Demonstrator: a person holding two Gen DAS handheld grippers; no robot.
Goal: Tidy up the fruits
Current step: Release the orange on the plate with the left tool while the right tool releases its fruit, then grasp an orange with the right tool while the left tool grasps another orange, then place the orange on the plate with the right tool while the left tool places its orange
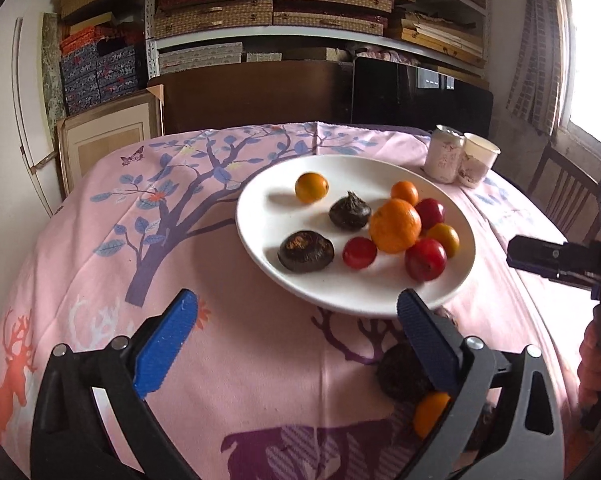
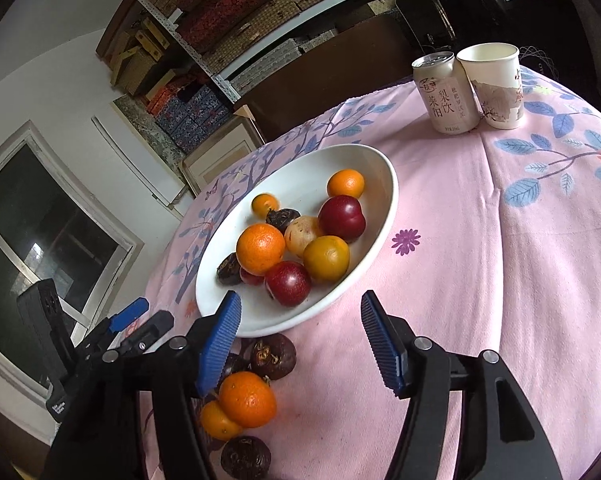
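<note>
Holding both claws low over the counter [image 1: 260, 360], you have them aimed at the white plate [image 1: 260, 236], your landmark here.

Left of the plate: bare pink tablecloth [image 1: 112, 280] with a tree print. Your left claw [image 1: 296, 344] sits at the plate's near edge, spread wide, nothing between its blue pads.

On the plate: a big orange [image 1: 395, 225] near the middle, three smaller oranges around it, three red plums [image 1: 425, 259], two dark brown water chestnuts [image 1: 305, 251].

Just off the plate's near rim, on the cloth: two more oranges [image 2: 247, 399] touching each other, with dark chestnuts [image 2: 272, 356] beside them.

Your right claw [image 2: 300, 344] is at that same near rim, half spread, gripping nothing.

Beyond the plate, to the right: a drink can [image 2: 446, 94] and a paper cup [image 2: 496, 86], touching, both upright.
</note>
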